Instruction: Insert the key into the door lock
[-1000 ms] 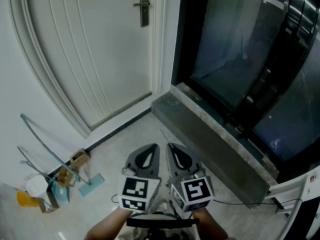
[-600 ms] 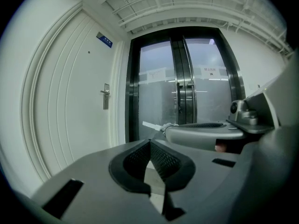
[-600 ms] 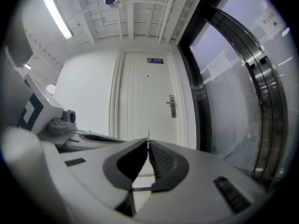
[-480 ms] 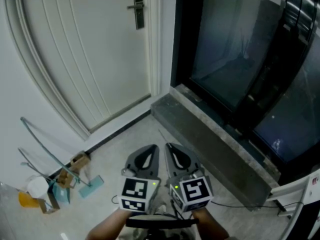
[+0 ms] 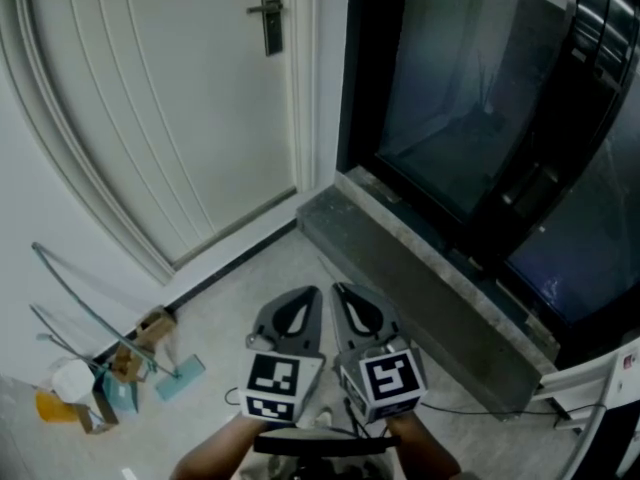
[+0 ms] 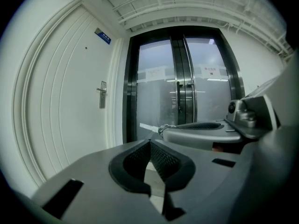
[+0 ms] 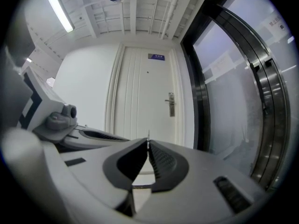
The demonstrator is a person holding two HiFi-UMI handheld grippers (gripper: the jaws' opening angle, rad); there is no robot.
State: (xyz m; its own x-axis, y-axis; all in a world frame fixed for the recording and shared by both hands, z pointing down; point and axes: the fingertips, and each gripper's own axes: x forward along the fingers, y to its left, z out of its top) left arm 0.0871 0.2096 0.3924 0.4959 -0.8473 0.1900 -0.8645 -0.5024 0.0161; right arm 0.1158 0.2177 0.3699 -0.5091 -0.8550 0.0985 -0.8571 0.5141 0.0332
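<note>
The white door point(image 5: 170, 118) stands ahead at the upper left, its dark lock plate and lever handle point(image 5: 269, 13) high up and far from both grippers. The lock point(image 7: 171, 104) also shows in the right gripper view, and the lock point(image 6: 102, 94) in the left gripper view. My right gripper point(image 5: 350, 303) point(image 7: 148, 143) is shut on the key point(image 7: 148, 135), a thin blade poking past the tips; its ring point(image 6: 163, 129) shows in the left gripper view. My left gripper point(image 5: 300, 303) point(image 6: 150, 143) is shut with nothing in it, close beside the right one.
Dark glass double doors point(image 5: 470, 98) fill the right side behind a raised stone threshold point(image 5: 420, 268). Litter, a wire frame and cardboard scraps point(image 5: 110, 368) lie on the floor at the left by the wall. A thin cable point(image 5: 480, 405) runs along the floor at the right.
The head view has shifted a little, so the door lock sits slightly further left in it. Both grippers stay side by side and shut.
</note>
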